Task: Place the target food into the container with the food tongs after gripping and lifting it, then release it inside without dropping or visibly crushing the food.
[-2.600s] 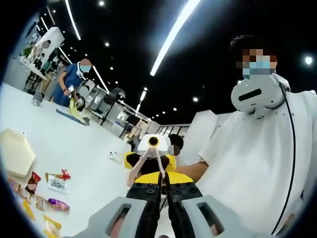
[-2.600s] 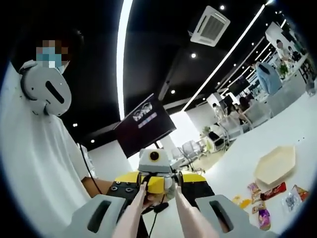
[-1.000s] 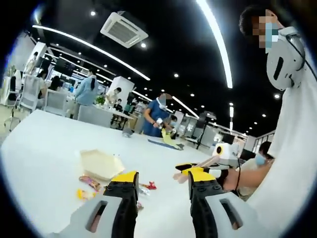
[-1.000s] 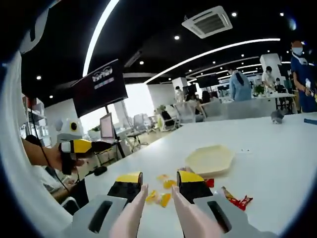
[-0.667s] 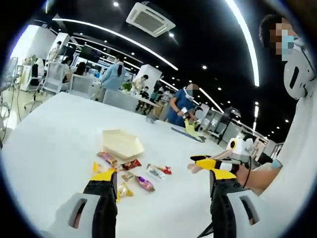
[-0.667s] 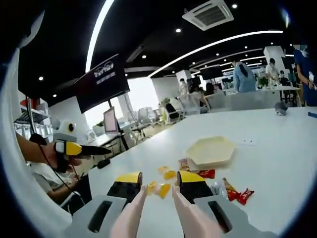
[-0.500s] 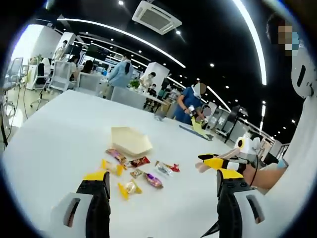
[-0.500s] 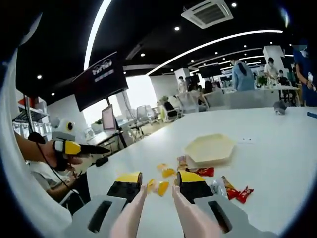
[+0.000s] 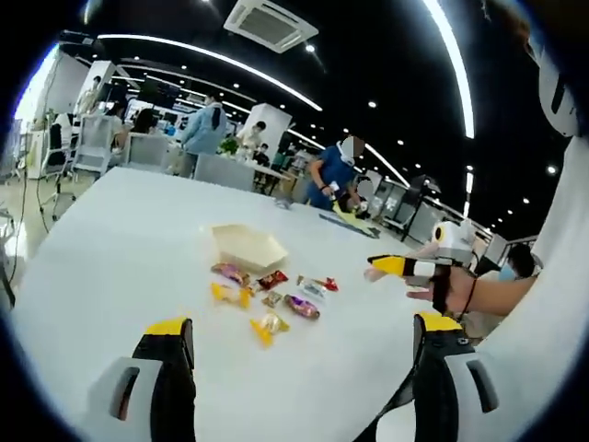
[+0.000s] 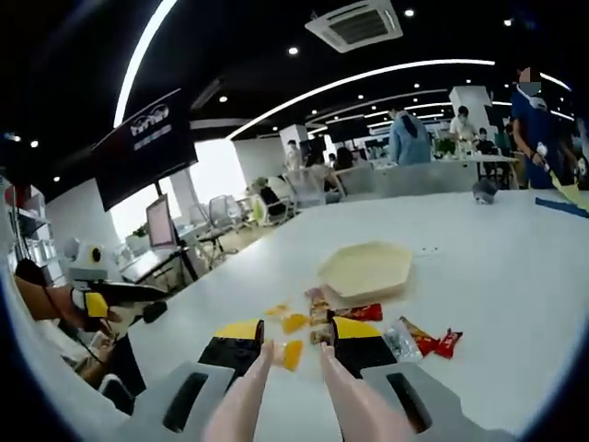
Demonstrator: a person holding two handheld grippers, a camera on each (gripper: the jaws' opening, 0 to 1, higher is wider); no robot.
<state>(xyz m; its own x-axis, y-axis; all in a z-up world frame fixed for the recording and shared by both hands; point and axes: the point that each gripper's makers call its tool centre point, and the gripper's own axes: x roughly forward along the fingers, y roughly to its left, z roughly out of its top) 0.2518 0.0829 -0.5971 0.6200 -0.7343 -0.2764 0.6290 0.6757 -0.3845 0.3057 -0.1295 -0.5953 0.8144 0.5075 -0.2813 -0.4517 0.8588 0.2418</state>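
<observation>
A pale yellow hexagonal tray point(image 9: 247, 247) point(image 10: 365, 269) lies on the white table point(image 9: 110, 267). Several wrapped snacks point(image 9: 271, 299) point(image 10: 363, 313) are scattered just in front of it, yellow, red, purple and clear packets. My left gripper point(image 9: 304, 345) hovers above the table's near part with its jaws wide apart and nothing between them. My right gripper point(image 10: 294, 333) is shut on beige food tongs point(image 10: 247, 391), whose two arms stand slightly apart, tips over a yellow packet point(image 10: 291, 354). In the left gripper view the right gripper point(image 9: 405, 269) is held in a hand at the right.
The left gripper point(image 10: 92, 296) and a person's arm show at the left edge of the right gripper view. People stand at far tables point(image 9: 207, 129) point(image 10: 409, 138). A dark screen point(image 10: 147, 147) hangs at the back left. Bare white table lies around the snacks.
My left gripper went from shut to wide open. Both views swung down from the ceiling and the person to the table, tray and snacks. The right gripper kept its hold on the tongs.
</observation>
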